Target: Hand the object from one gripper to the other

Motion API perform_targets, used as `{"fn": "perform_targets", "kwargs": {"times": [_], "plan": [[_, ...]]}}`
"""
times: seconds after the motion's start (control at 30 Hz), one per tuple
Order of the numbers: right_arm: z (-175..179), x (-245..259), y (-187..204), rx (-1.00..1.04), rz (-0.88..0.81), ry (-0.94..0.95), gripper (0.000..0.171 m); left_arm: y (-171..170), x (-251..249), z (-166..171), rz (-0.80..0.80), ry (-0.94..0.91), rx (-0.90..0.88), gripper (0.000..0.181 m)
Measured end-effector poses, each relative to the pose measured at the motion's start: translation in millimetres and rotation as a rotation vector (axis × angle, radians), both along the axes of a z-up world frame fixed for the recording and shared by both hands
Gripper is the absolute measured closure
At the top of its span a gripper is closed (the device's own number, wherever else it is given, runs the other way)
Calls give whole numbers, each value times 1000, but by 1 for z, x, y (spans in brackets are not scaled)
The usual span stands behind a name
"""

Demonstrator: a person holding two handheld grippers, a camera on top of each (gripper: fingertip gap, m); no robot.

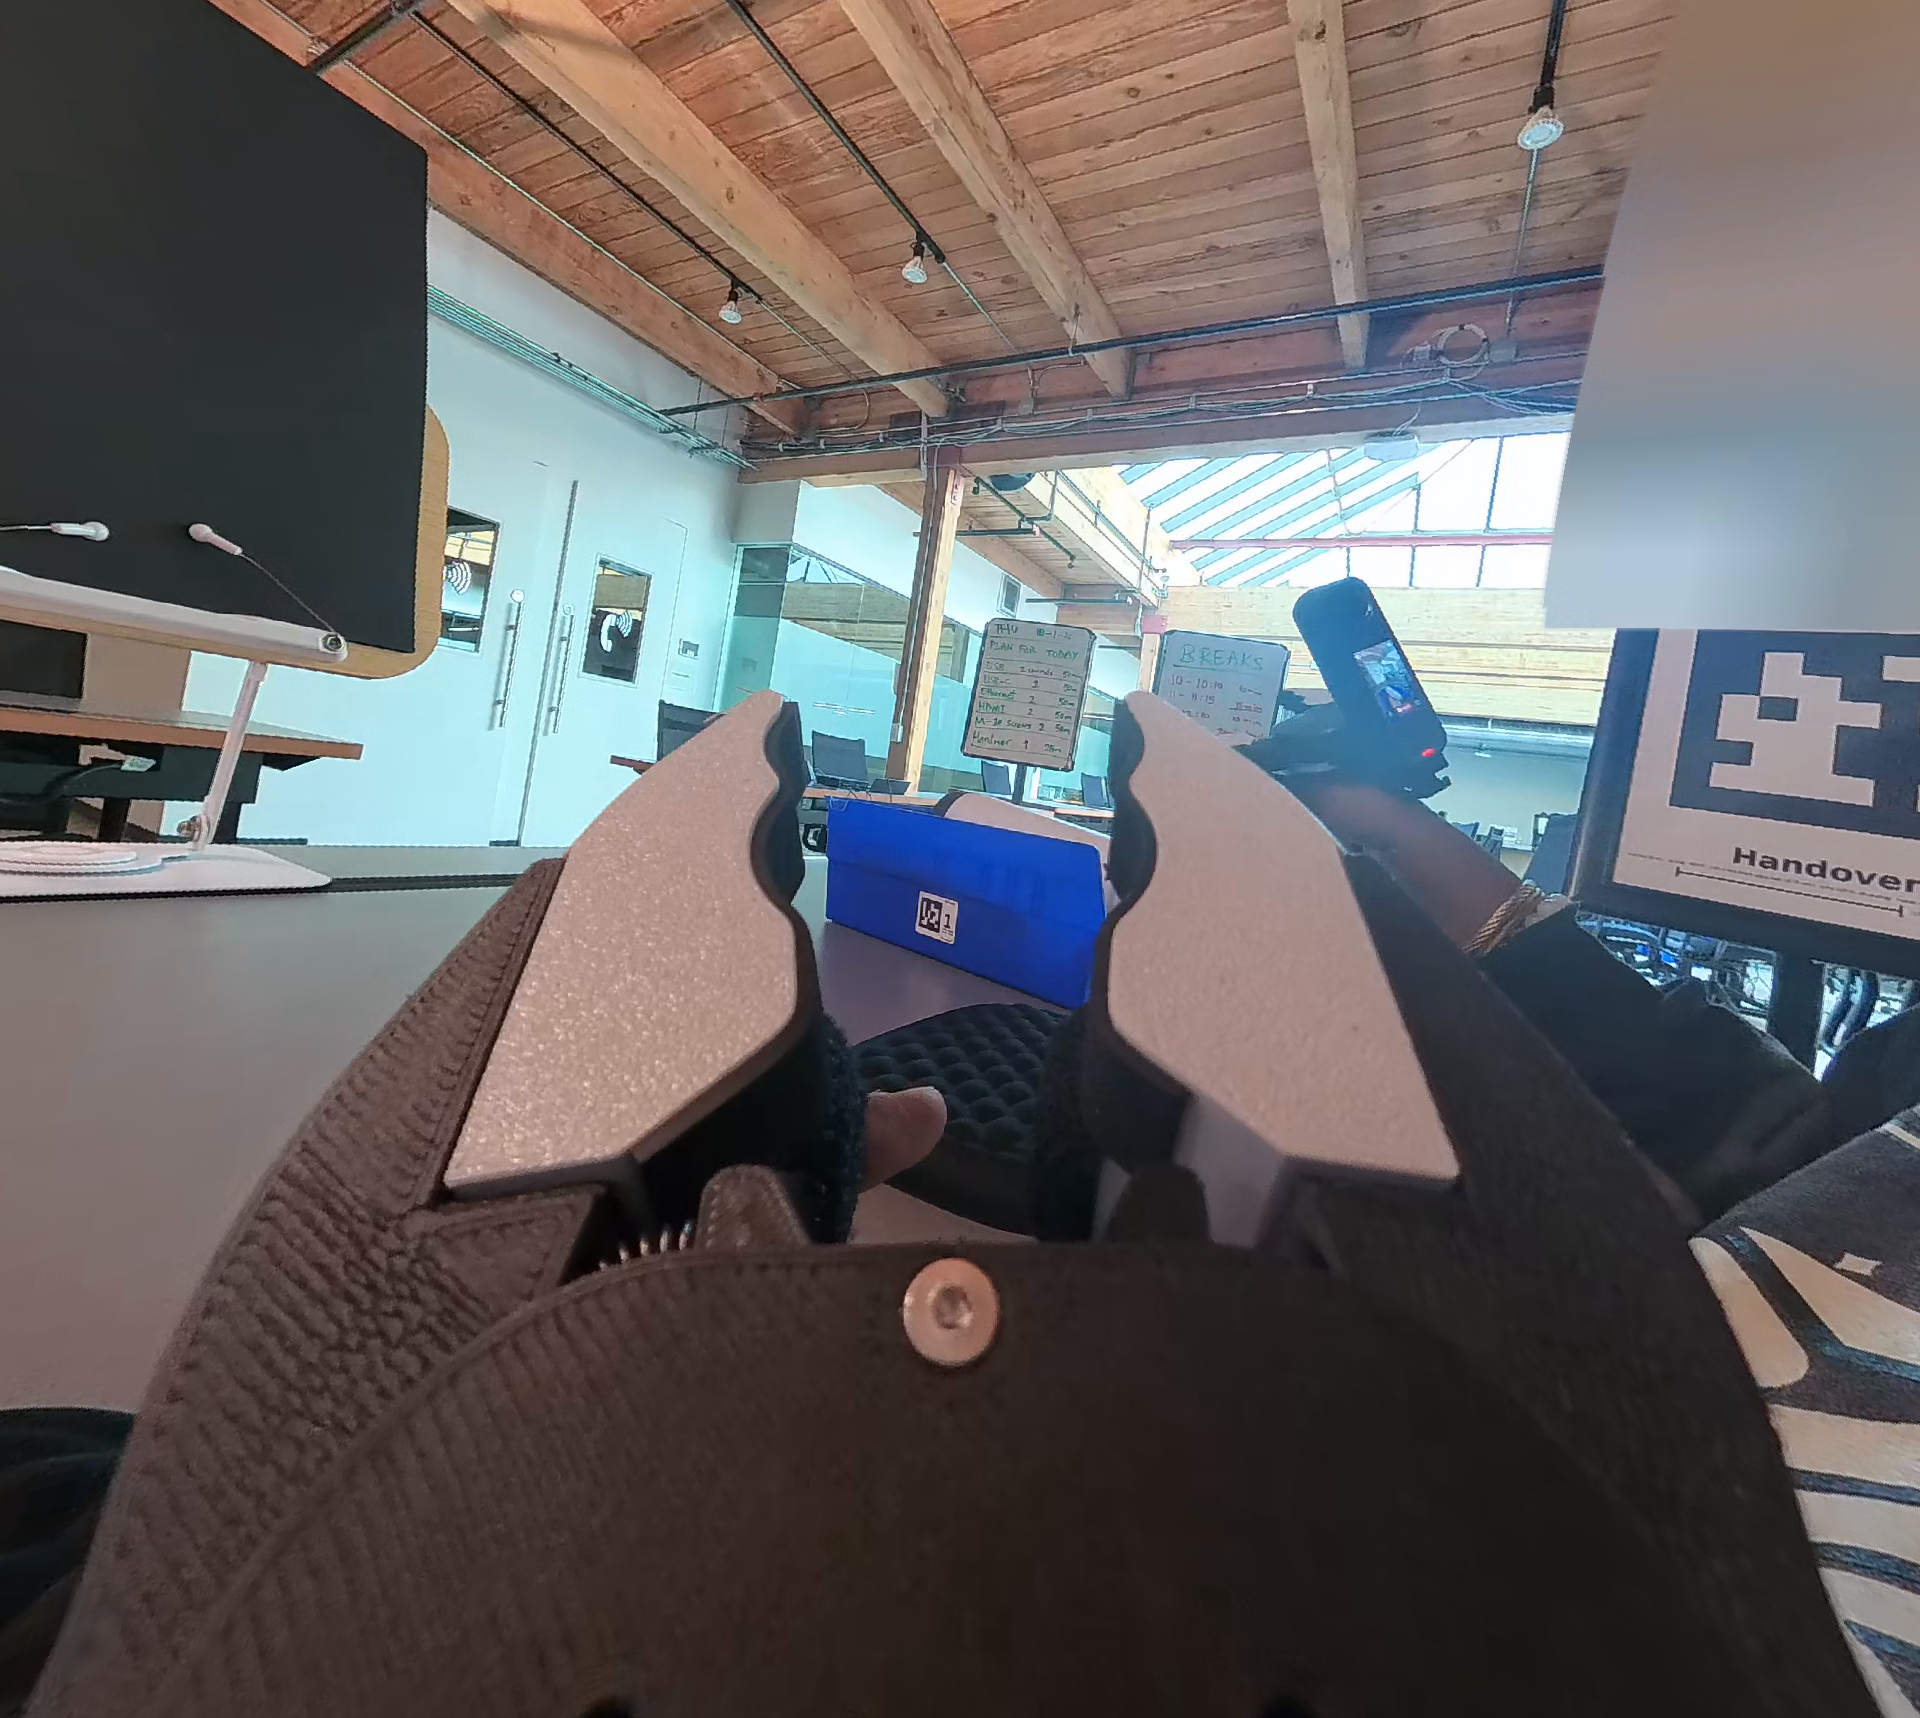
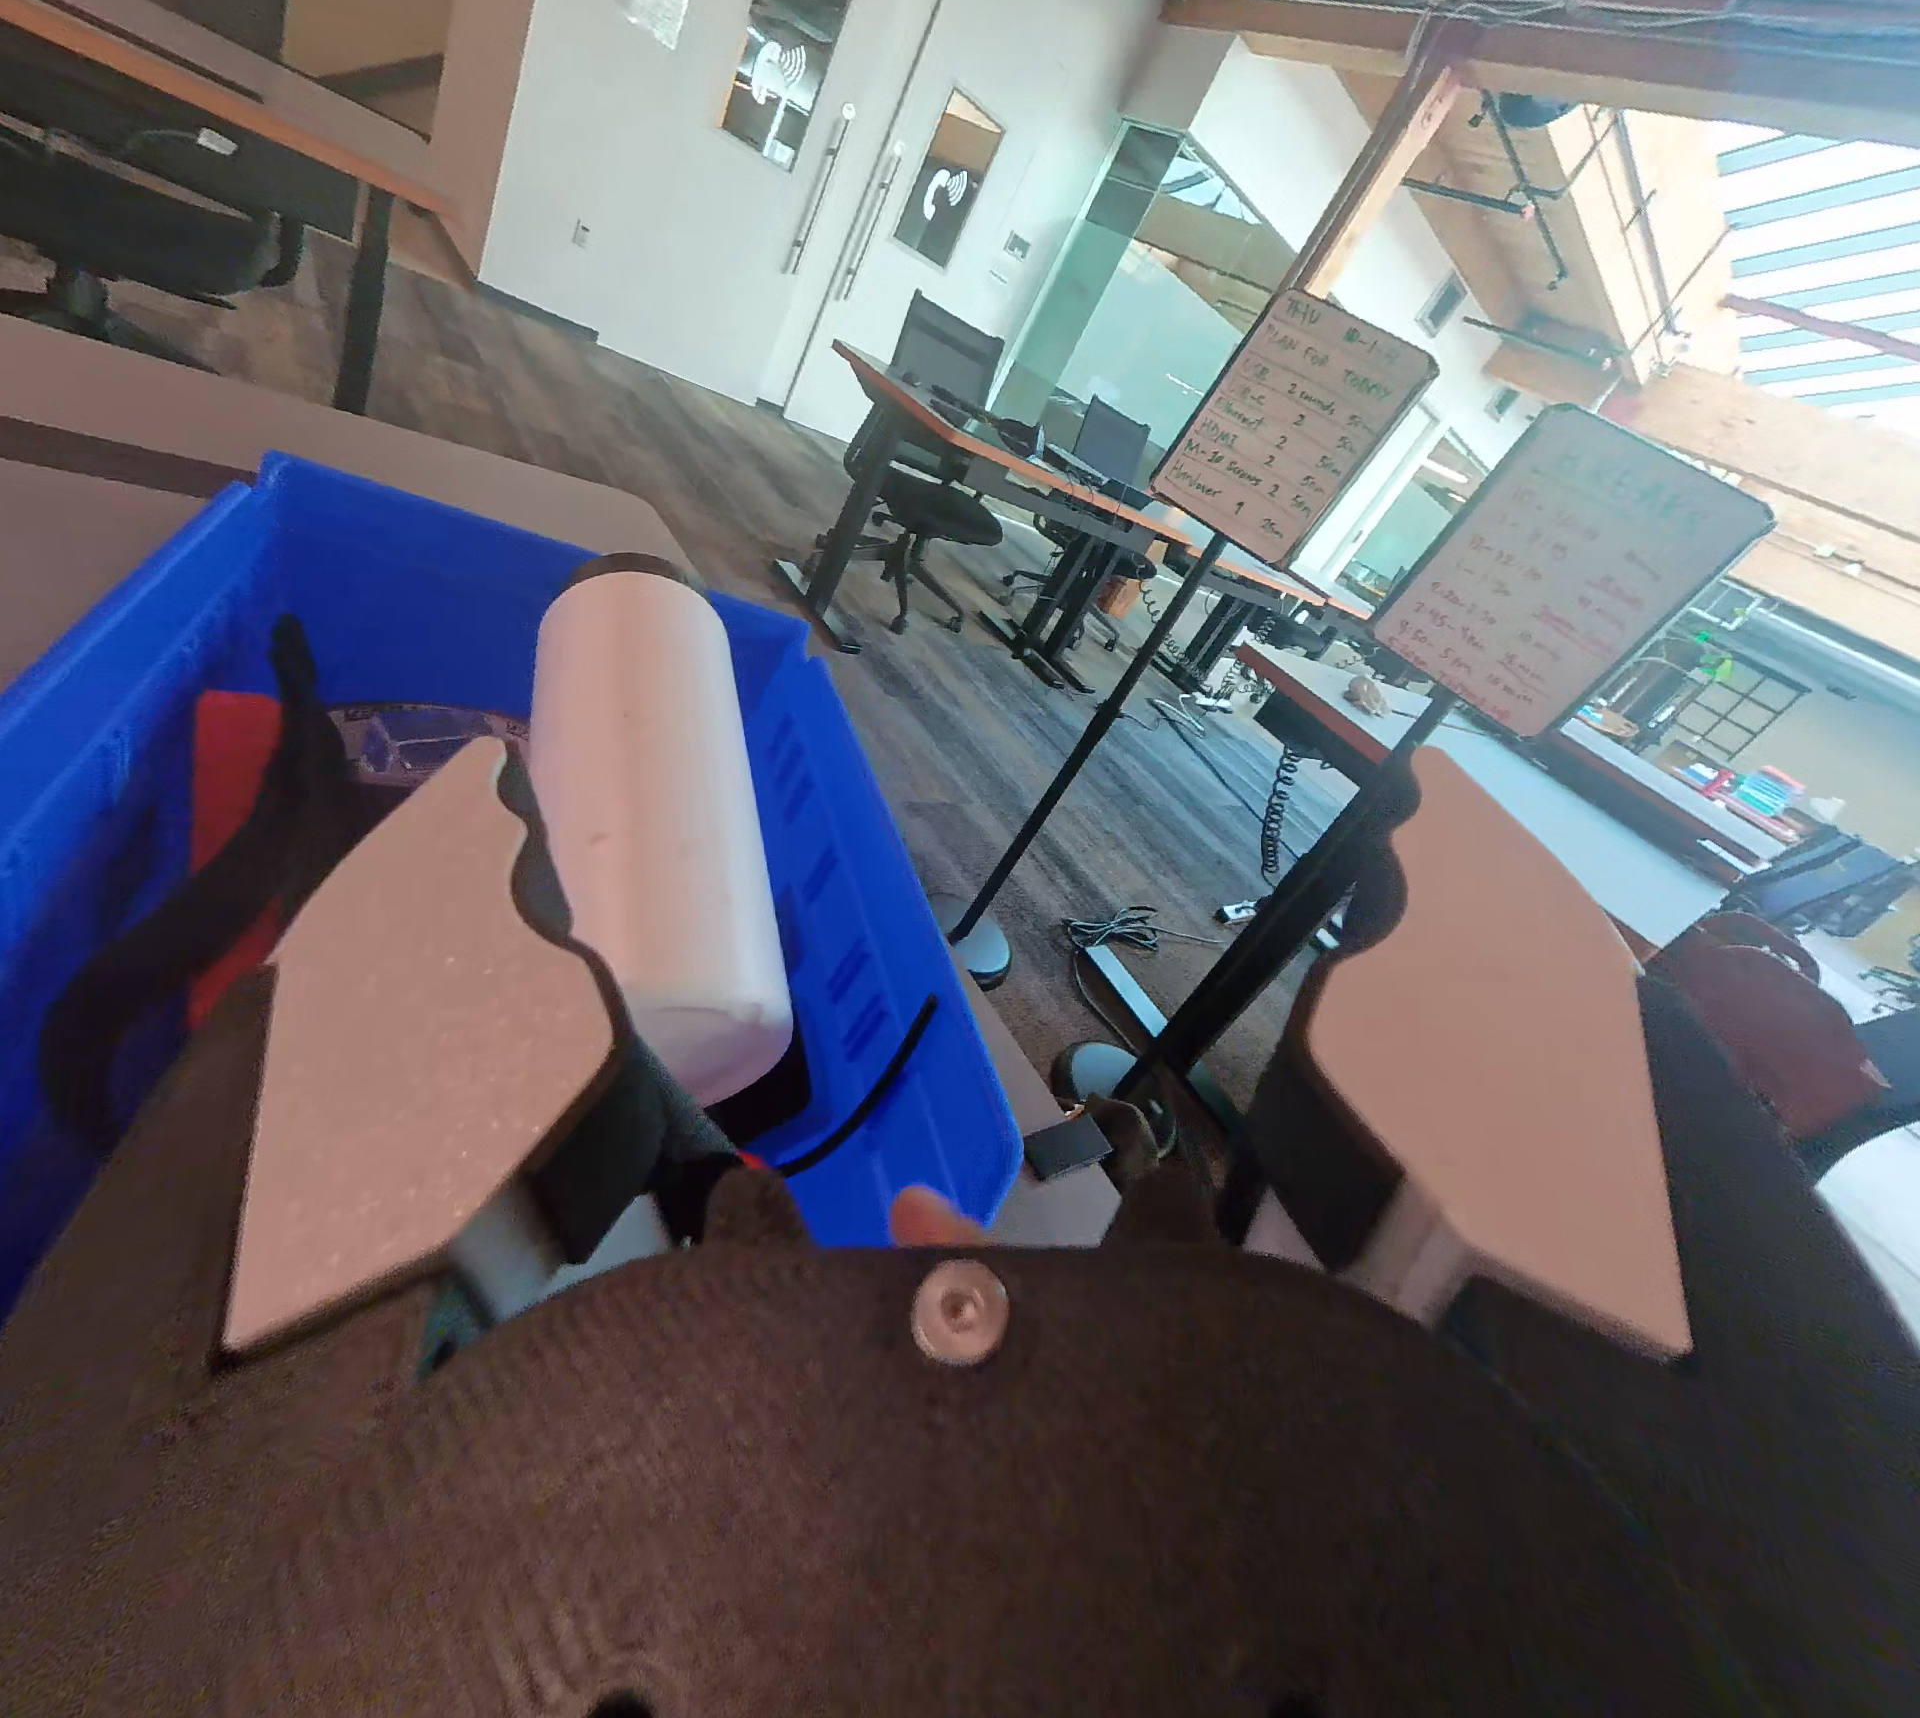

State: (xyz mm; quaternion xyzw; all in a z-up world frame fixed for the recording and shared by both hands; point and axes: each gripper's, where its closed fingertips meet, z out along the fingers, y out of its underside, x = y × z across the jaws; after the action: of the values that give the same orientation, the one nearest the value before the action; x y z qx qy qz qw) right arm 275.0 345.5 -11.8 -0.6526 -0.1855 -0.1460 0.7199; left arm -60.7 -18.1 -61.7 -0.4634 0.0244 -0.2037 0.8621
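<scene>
A white cylindrical bottle (image 2: 655,827) with a dark cap lies tilted in a blue bin (image 2: 883,941) on the grey table. My right gripper (image 2: 961,764) is wide open and empty above the bin's right edge; its left finger (image 2: 436,962) is just beside the bottle, and I cannot tell if they touch. My left gripper (image 1: 951,733) is open and empty, low over the table, pointing at the blue bin (image 1: 966,879). The bottle's top (image 1: 1003,811) peeks over the bin rim. The right gripper's camera (image 1: 1371,671) shows beyond my right finger.
Red and black items (image 2: 229,795) also lie in the bin. A card with a black-and-white marker (image 1: 1766,785) stands at right, a dark panel (image 1: 208,297) and white stand at left. Two whiteboards on stands (image 2: 1299,432), desks and chairs lie beyond the table edge. The gap from one gripper's tips to the other's is roughly 50 cm.
</scene>
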Motion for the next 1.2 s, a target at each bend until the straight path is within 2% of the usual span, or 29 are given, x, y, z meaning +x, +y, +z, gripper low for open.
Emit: {"fn": "perform_targets", "kwargs": {"times": [0.13,0.27,0.33,0.37,0.47,0.5,0.6,0.77,0.9,0.97,1.07,1.2], "plan": [[5,-2,-3,9,40,99,25,0,0,1,1,-1,1,125],[29,-12,-20,75,214,322,27,-1,1,3,10,8,5,125],[56,-7,-43,218,315,451,34,-2,1,3,15,15,7,125],[75,-1,-63,359,355,495,43,-1,2,4,16,20,1,126],[119,12,-150,900,426,445,71,-1,4,4,22,41,-11,128],[124,11,-174,1003,426,394,75,-2,5,5,26,46,-7,128],[133,-4,-211,1103,456,298,83,-6,5,10,31,60,0,132],[140,-6,-239,1129,573,392,94,-12,-10,25,55,63,-41,138],[143,2,-240,1124,574,428,102,-14,-53,31,204,176,-251,140],[144,4,-238,1107,585,441,109,-24,-90,34,344,217,-371,139],[145,9,-236,1093,592,475,110,-52,-156,41,614,279,-509,139],[147,11,-233,1063,622,525,116,-88,-241,27,836,284,-901,131]]}}
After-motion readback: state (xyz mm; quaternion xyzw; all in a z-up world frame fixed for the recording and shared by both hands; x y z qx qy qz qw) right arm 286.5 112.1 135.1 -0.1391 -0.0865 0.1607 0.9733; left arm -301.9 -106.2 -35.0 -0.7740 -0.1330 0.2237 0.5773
